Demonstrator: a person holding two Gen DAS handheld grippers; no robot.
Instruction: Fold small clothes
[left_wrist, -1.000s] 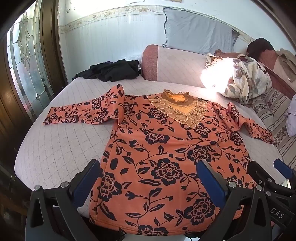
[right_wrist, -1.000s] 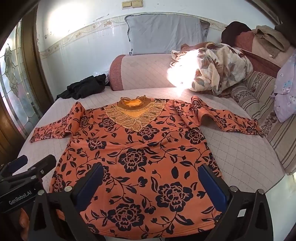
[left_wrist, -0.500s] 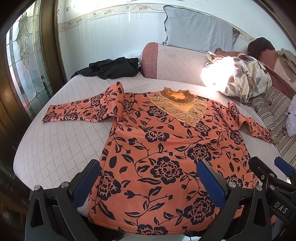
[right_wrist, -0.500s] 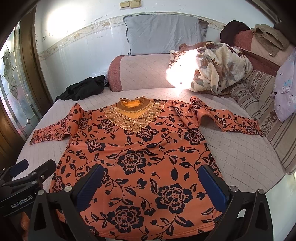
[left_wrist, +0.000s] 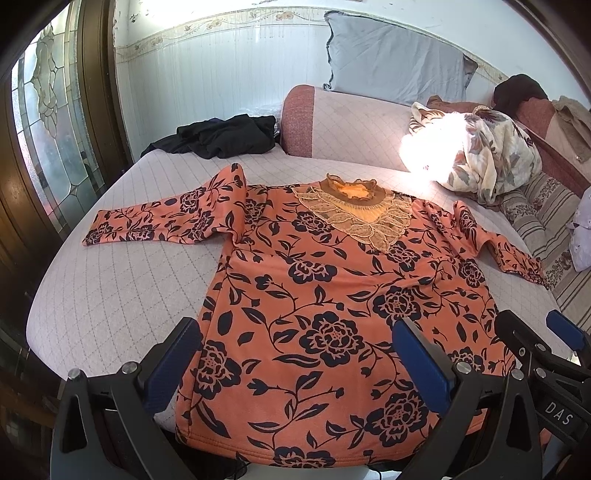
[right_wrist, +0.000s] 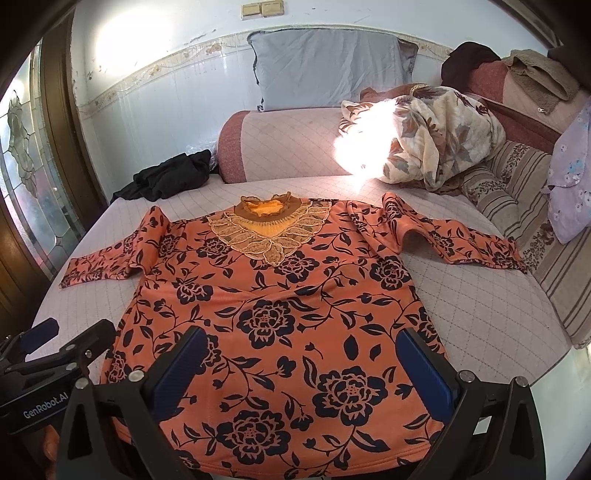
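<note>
An orange long-sleeved top with black flowers (left_wrist: 332, 295) lies flat, face up, on the bed, with a lace collar (left_wrist: 354, 210) at the far end and both sleeves spread out. It also shows in the right wrist view (right_wrist: 280, 314). My left gripper (left_wrist: 295, 354) is open and empty, held above the hem on the left half. My right gripper (right_wrist: 299, 362) is open and empty above the hem on the right half. Each gripper shows at the edge of the other's view, the right one (left_wrist: 546, 354) and the left one (right_wrist: 55, 350).
The quilted bed cover (left_wrist: 129, 288) ends close below the hem. A black garment (left_wrist: 221, 136) lies at the far left. A bolster (left_wrist: 351, 118), a grey pillow (left_wrist: 395, 66) and a floral quilt (left_wrist: 487, 155) sit at the back. Striped cushions (right_wrist: 546, 258) line the right side.
Both grippers have drawn back and up a little from the top, so more of the bed shows. The top has not moved.
</note>
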